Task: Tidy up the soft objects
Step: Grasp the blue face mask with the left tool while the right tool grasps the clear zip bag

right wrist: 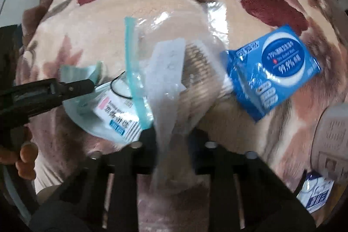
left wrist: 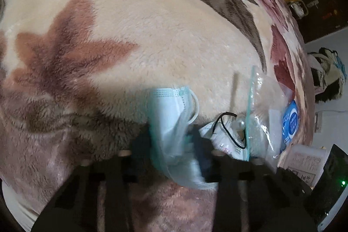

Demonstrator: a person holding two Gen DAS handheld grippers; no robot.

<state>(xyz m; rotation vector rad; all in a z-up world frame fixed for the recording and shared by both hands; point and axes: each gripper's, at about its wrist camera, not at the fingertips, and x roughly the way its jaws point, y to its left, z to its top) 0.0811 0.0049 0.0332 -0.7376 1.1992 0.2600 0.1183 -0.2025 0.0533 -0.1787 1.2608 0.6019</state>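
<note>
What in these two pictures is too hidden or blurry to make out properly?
- Face mask: left wrist view; its lower part is blurred, covered by the left hand-held gripper.
- Small print on the white packet: right wrist view; blurred, partly under the zip bag.
- Zip bag's contents: both views; glare and creases hide them.
- Blue wipes pack: left wrist view; mostly behind the bag.

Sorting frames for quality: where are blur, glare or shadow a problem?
Left wrist view: face mask smeared by motion, shadow darkens the blanket near the gripper. Right wrist view: glare on the zip bag, wipes pack slightly blurred.
</note>
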